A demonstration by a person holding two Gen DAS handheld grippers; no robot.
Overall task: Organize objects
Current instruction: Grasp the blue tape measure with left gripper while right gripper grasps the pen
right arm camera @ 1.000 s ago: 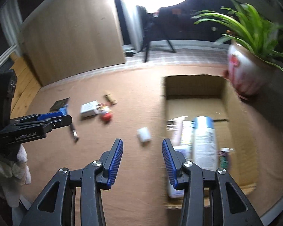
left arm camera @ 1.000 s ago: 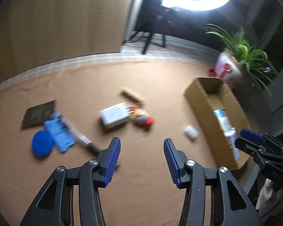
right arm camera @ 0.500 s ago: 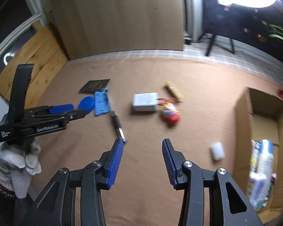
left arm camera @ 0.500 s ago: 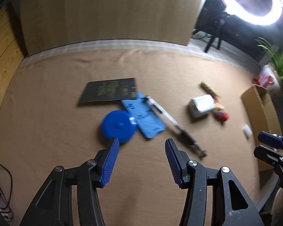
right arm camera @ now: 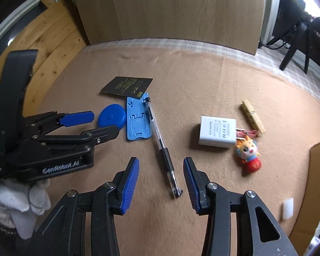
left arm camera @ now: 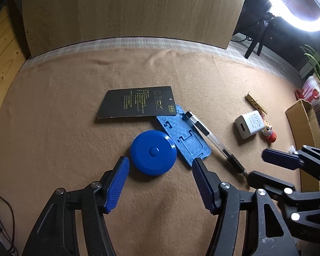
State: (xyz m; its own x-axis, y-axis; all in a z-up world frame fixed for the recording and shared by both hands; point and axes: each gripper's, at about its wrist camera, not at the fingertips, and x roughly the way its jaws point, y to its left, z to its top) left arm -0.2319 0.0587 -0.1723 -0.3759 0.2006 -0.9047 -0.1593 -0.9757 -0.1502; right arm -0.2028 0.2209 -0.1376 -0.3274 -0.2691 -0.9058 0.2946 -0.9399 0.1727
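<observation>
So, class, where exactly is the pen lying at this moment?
The pen lies on the tan cloth in the middle of the right wrist view, along the right edge of the blue plastic stand, with the white charger farther right.

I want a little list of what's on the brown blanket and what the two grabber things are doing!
surface: tan cloth
left hand-held gripper: jaws opening, empty, just short of blue round case
right hand-held gripper: open, pen tip lies between its jaws
blue flat holder: between case and pen
black card: overlaps the holder's far end
white charger: beside toy figure
clothespin: beyond the charger
cardboard box: at right edge
</observation>
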